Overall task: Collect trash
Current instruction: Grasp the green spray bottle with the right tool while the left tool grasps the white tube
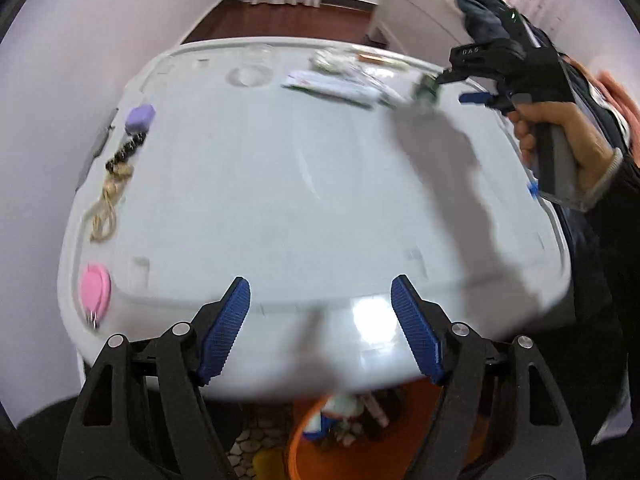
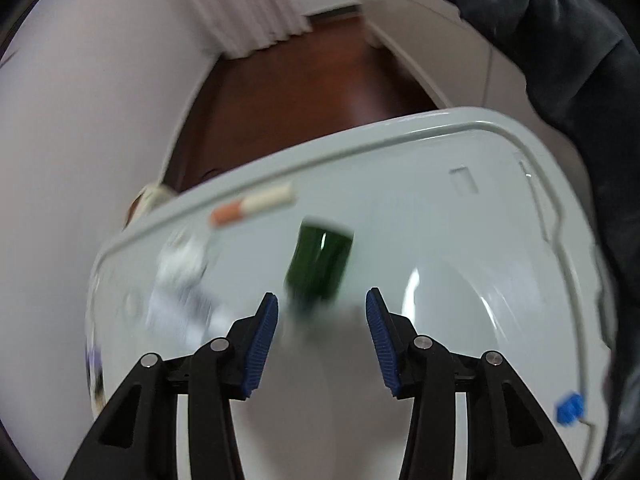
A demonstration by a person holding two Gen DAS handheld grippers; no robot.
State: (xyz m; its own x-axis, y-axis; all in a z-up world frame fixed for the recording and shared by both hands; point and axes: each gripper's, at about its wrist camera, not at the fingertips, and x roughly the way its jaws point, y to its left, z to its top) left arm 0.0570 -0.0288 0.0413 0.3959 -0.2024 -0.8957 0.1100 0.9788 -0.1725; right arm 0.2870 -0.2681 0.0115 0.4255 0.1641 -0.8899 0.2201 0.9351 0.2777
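Table (image 1: 320, 184) as landmark: keychain (image 1: 95, 286) at its near-left corner, cord (image 1: 108, 204) and block (image 1: 139, 118) further back along left edge. Papers (image 1: 336, 86) at far edge, wrapper (image 2: 320, 264) to their right. Bin (image 1: 320, 440) on floor below near edge.

A glossy, smooth white plastic tabletop (image 1: 320, 200) reflects light beside a braided rope (image 1: 110, 196); ribbed blue pads (image 1: 226, 330) line matt black plastic gripper arms, dark polished wood flooring (image 2: 288, 92) beyond.

White table (image 1: 304, 208), pink disc (image 1: 95, 286), green wrapper (image 2: 320, 262)
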